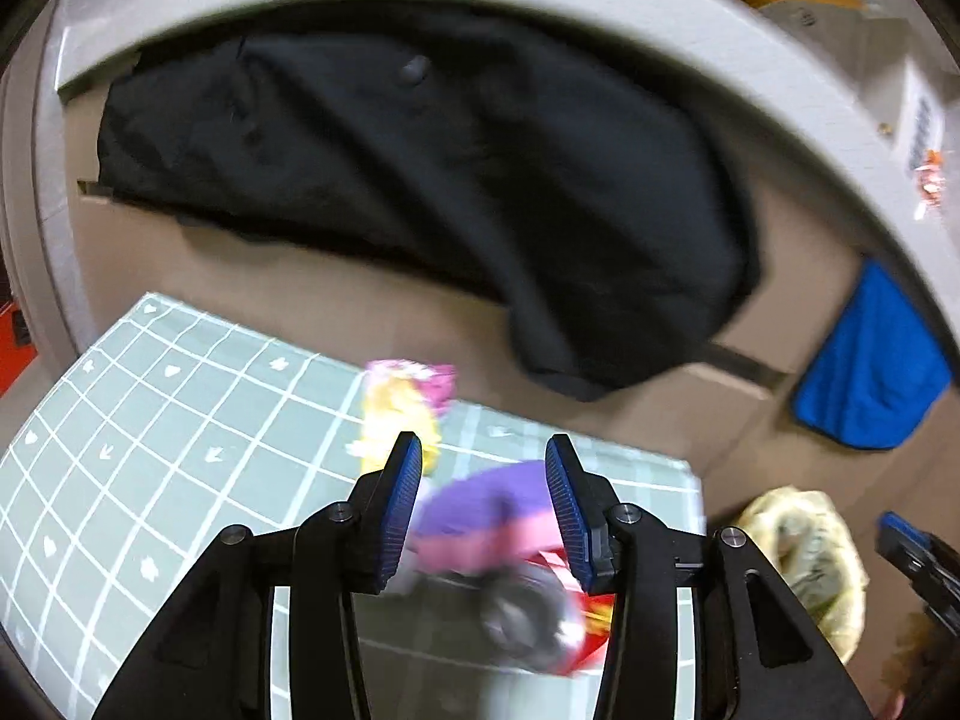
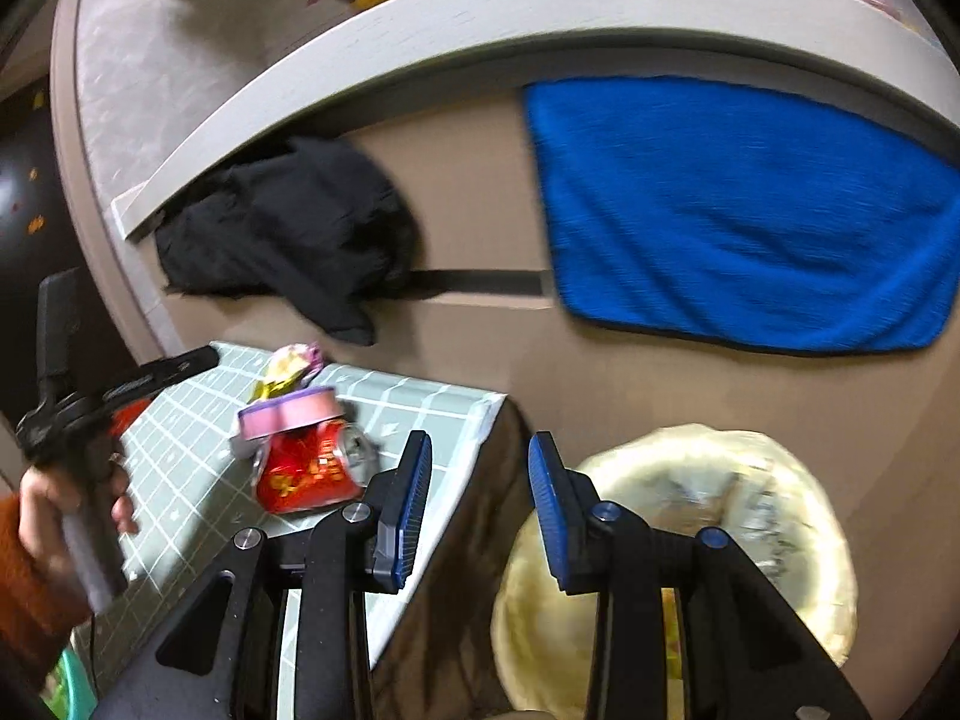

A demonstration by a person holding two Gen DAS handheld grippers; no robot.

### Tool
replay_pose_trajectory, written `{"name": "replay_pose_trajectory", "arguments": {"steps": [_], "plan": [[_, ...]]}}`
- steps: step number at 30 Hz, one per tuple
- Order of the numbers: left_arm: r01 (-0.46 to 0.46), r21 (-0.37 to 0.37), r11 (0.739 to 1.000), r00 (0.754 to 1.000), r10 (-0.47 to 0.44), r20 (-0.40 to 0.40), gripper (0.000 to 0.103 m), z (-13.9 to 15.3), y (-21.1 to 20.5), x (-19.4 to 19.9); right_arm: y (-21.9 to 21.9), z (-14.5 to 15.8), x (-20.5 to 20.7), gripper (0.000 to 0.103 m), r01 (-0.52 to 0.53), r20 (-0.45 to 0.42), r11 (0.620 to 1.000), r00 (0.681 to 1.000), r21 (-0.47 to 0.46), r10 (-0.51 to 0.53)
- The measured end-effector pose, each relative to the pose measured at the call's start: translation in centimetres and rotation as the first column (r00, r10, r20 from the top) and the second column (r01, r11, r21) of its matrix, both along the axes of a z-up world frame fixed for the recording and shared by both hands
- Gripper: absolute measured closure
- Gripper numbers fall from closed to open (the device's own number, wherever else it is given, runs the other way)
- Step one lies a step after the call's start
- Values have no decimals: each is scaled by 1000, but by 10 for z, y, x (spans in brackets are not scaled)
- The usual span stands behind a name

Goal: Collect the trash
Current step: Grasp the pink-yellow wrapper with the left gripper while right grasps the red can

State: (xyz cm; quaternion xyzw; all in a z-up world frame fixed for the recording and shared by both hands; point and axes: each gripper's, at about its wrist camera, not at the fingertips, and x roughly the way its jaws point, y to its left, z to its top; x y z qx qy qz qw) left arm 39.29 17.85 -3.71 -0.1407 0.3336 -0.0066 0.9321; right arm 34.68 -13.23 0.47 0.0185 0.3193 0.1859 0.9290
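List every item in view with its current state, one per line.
left gripper: open, empty
right gripper: open, empty
red can: crushed, lying on mat
pink-purple packet: resting on can
yellow wrapper: crumpled
bin: lined, open
blue towel: hanging

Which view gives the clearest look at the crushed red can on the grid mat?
The right wrist view: the crushed red can lies unobstructed on the grid mat, dented body and silver end visible. In the left wrist view it is blurred and mostly hidden behind the purple-pink packet and the left gripper.
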Motion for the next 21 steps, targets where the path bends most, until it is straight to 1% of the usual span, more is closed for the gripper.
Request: {"name": "replay_pose_trajectory", "arguments": {"steps": [1,3,5,7,12,15,17,18,19,20,21], "plan": [[-4,-13,1000,999,4,-35,59,-8,9,11,8,-2,2,71,-9,-5,1000,1000,-1,9],[-36,-63,997,995,30,-96,59,-26,27,30,20,-5,7,71,-21,-14,1000,1000,-1,21],[-69,-112,991,989,54,-135,58,-42,41,44,32,-10,13,71,-31,-25,1000,999,2,31],[-101,-134,986,982,77,-171,57,-56,51,58,43,-15,20,71,-37,-41,999,998,5,37],[-137,-166,977,965,93,-247,57,-82,62,84,59,-27,35,71,-52,-70,999,996,6,53],[-140,-165,976,960,93,-263,57,-88,63,90,65,-35,43,71,-59,-91,998,994,1,59],[-135,-155,979,958,89,-273,59,-89,59,91,68,-39,48,71,-62,-102,998,993,2,62],[-130,-149,980,959,86,-270,67,-89,57,90,68,-40,50,71,-62,-105,998,993,2,62],[-117,-126,985,961,80,-264,77,-88,54,88,68,-41,51,71,-63,-106,998,992,4,63],[-108,-105,989,963,78,-258,81,-86,50,87,69,-42,51,71,-64,-108,998,992,5,64],[-100,-80,992,966,77,-248,88,-84,47,84,70,-42,52,71,-66,-109,998,992,7,66]]}}
